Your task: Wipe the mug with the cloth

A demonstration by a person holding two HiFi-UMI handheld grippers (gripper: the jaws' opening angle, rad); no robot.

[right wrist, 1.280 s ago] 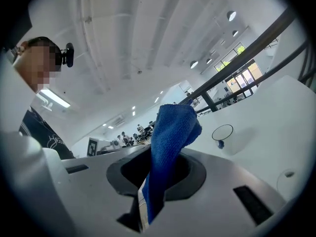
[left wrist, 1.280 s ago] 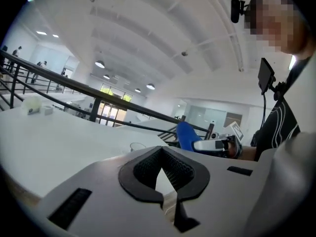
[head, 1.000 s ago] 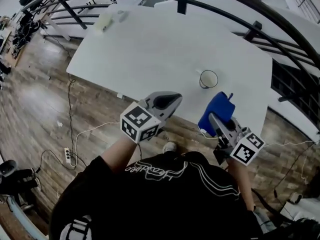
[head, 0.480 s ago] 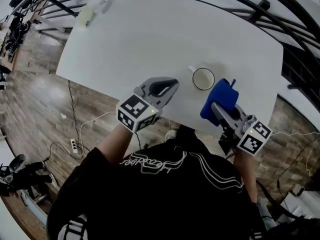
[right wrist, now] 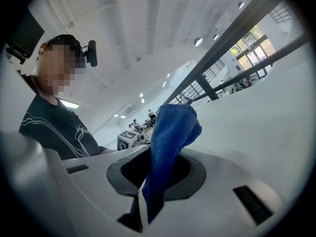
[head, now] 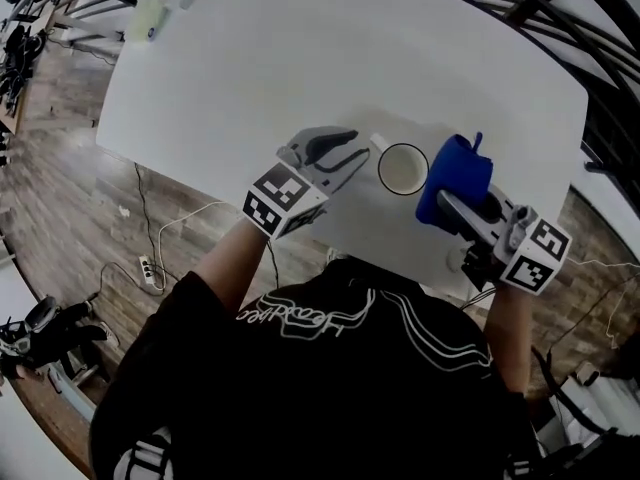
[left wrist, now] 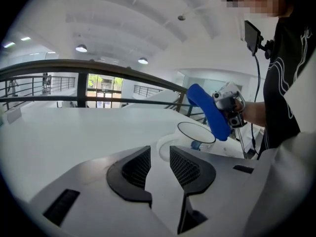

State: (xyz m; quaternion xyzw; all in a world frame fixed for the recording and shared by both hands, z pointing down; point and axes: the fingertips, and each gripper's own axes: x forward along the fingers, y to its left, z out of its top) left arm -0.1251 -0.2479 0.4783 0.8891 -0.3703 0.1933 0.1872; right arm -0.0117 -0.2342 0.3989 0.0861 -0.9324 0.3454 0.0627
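On the near half of the white surface [head: 250, 78] stands the mug [head: 403, 168], upright and open-mouthed, and I have one tool on either side of it. From the head view the left tool [head: 355, 150] lies just to the mug's left, its tips pointing at the handle stub on that side, while the right tool [head: 452, 204] comes in from the other side with the blue cloth [head: 455, 178] bunched over its front end, which hides its tips from above. The right gripper view settles it: the right tool [right wrist: 154, 171] is clenched on the cloth [right wrist: 170, 132], which rises between the two dark pads in a thick fold and flops forward. That view shows none of the mug. The left gripper view does: its jaws are released, a narrow gap between them holding nothing, and the left tool [left wrist: 159, 154] looks at the mug [left wrist: 196, 132] just beyond, the dark rim showing as a thin oval. There the cloth [left wrist: 210, 110] hangs over the rim's right edge; no view lets me tell whether it touches the mug. Only the head view shows a pale green object [head: 150, 18], too blurred to name, at the far left corner of the surface.
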